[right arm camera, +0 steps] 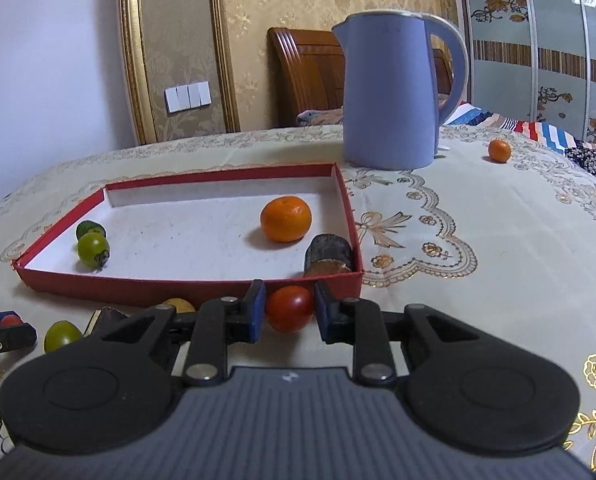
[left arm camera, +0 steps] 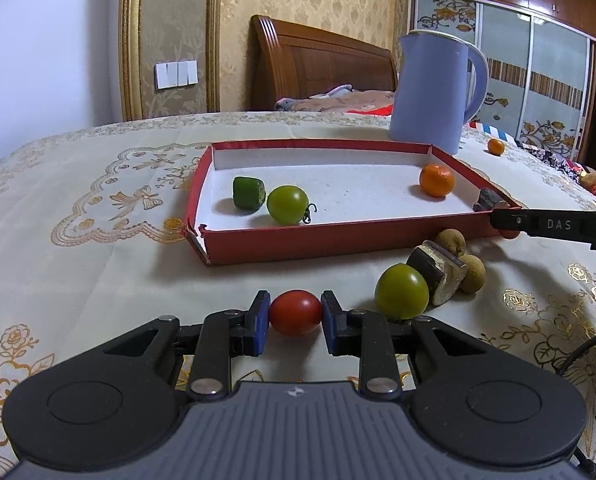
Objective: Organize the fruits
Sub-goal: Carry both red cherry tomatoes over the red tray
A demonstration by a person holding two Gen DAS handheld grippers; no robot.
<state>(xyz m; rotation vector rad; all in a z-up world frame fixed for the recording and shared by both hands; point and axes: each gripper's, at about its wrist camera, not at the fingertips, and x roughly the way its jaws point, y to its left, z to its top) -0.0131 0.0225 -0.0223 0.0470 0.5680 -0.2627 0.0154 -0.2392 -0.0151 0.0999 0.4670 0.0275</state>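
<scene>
We see two grippers low in their frames, each pinching a small red tomato between blue pads. In the left wrist view the left gripper (left arm camera: pixel 295 314) holds its red tomato (left arm camera: pixel 295 312) at lower centre, just above the embroidered cloth of the surface (left arm camera: pixel 98 248). In the right wrist view the right gripper (right arm camera: pixel 290 308) squeezes a second tomato (right arm camera: pixel 290 308) close against the near wall of the red tray (right arm camera: pixel 186 282), which fills mid-frame. Inside the tray lie an orange (right arm camera: pixel 285 218), a green tomato (right arm camera: pixel 93 249), a dark green piece (right arm camera: pixel 90 228) and a brown chunk (right arm camera: pixel 329 252) in the near right corner. Loose on the cloth, right of the left gripper, sit another green tomato (left arm camera: pixel 401 291), a brown block (left arm camera: pixel 437 276) and two tan round fruits (left arm camera: pixel 451 241). A blue kettle (right arm camera: pixel 393 92) stands behind the tray, and a small orange (right arm camera: pixel 499 151) sits far right. We judge the main risks to be these: soft tomatoes could burst if squeezed harder, the right gripper might catch the tray wall when lifting, and a released tomato may roll.
</scene>
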